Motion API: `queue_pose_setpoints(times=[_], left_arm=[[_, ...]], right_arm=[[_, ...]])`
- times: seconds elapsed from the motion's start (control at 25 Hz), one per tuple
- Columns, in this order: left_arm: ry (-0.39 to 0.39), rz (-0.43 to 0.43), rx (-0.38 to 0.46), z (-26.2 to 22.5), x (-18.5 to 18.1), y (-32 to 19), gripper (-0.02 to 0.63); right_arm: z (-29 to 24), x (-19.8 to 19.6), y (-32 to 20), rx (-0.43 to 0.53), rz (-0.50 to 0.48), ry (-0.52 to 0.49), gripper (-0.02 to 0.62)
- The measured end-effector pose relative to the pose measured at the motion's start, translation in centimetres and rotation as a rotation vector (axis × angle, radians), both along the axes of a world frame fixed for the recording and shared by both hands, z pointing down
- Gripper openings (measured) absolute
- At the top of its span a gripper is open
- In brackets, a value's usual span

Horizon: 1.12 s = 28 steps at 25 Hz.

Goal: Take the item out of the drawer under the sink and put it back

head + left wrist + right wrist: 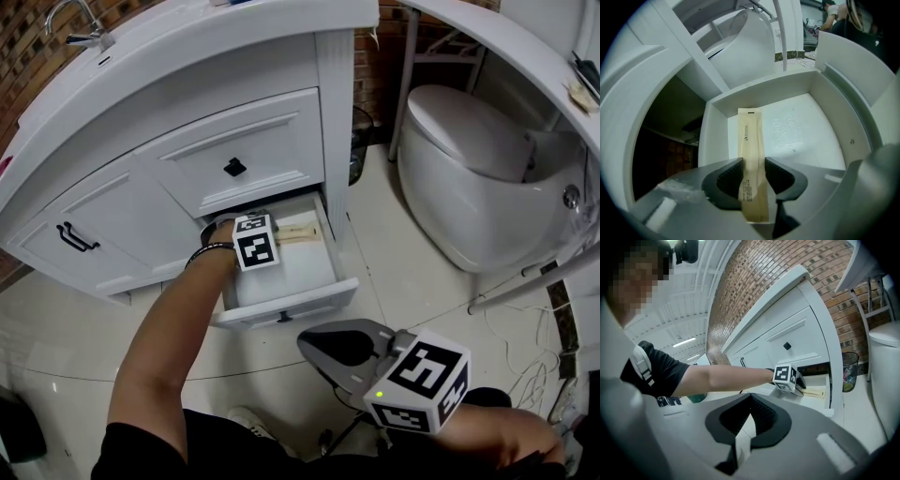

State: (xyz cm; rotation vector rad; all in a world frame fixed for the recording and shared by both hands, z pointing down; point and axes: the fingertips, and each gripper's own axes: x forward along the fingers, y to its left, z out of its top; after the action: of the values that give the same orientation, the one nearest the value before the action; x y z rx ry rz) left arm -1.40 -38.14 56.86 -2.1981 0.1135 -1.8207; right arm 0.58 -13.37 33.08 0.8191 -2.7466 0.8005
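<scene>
Left gripper view: my left gripper [753,165] points steeply down into the open drawer [820,140]. Its jaws are spread wide with the packet [751,140] lying between the pads. The pads sit right beside its long edges, but I read no pinch, so nothing is gripped.

The packet is a long, flat beige sachet on the drawer floor. It runs across the drawer near its back wall. One end is under my jaws and the other stops short of the drawer's far side wall. The rest of the drawer floor is bare.

My right gripper [750,395] hangs outside, in front of the drawer front. Its jaws are closed on nothing and it points toward the drawer.

My read is that the packet is down in the drawer and the jaws are slack around it.

How to do it well:
- Pull the left gripper out along its own pointing line, with no sideways drift. The pads are close enough to the packet edges to drag or flip it.
- Keep the jaws wide until the tips are above the drawer rim.
- Mind the cabinet face and the shut drawer above this drawer. The wrist passes just under that overhang.
- Check that the packet lies flat below the drawer's walls, so nothing snags at the back when the drawer slides in.
- Keep the right gripper off the drawer front until the left is clear.
</scene>
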Motion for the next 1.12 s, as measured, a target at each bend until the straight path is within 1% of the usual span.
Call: queue_pose_setpoints(times=[0.16, 0.28, 0.36, 0.44, 0.56, 0.68, 0.8, 0.88, 0.96, 1.12], left_arm=[[-0.007, -0.013, -0.069, 0.0, -0.1, 0.1, 0.167], [-0.010, -0.014, -0.089, -0.2, 0.1, -0.1, 0.180], [0.003, -0.002, -0.095, -0.5, 0.5, -0.1, 0.187], [0.020, 0.015, -0.105, -0.8, 0.9, 0.1, 0.150], [0.034, 0.033, -0.112, -1.0, 1.3, 0.5, 0.130], [0.015, 0.029, -0.090, -1.0, 0.9, 0.6, 0.105], [-0.012, 0.002, -0.058, -0.9, -0.2, 0.7, 0.081], [0.006, -0.001, -0.021, -1.9, -0.1, 0.8, 0.077], [0.030, -0.023, 0.009, -2.9, -0.3, 0.8, 0.074], [0.094, -0.045, 0.055, -6.1, -0.5, 1.6, 0.072]], right_arm=[[0.2, -0.3, 0.2, -0.011, -0.009, -0.004, 0.003], [0.2, -0.4, 0.2, -0.011, -0.012, -0.004, 0.003], [0.2, -0.3, 0.1, -0.012, -0.009, -0.005, 0.003], [0.1, -0.2, 0.1, -0.013, -0.007, -0.009, 0.003], [-0.1, -0.1, 0.0, -0.011, -0.004, -0.014, 0.003], [-0.2, -0.1, 0.1, -0.010, -0.004, -0.015, 0.003], [-0.5, -0.2, 0.2, -0.003, -0.008, -0.023, 0.003], [-1.0, -0.3, 0.3, 0.007, -0.008, -0.033, 0.003], [-1.4, -0.4, 0.5, 0.018, -0.011, -0.034, 0.003], [-1.6, -0.9, 1.1, 0.032, -0.026, -0.025, 0.003]])
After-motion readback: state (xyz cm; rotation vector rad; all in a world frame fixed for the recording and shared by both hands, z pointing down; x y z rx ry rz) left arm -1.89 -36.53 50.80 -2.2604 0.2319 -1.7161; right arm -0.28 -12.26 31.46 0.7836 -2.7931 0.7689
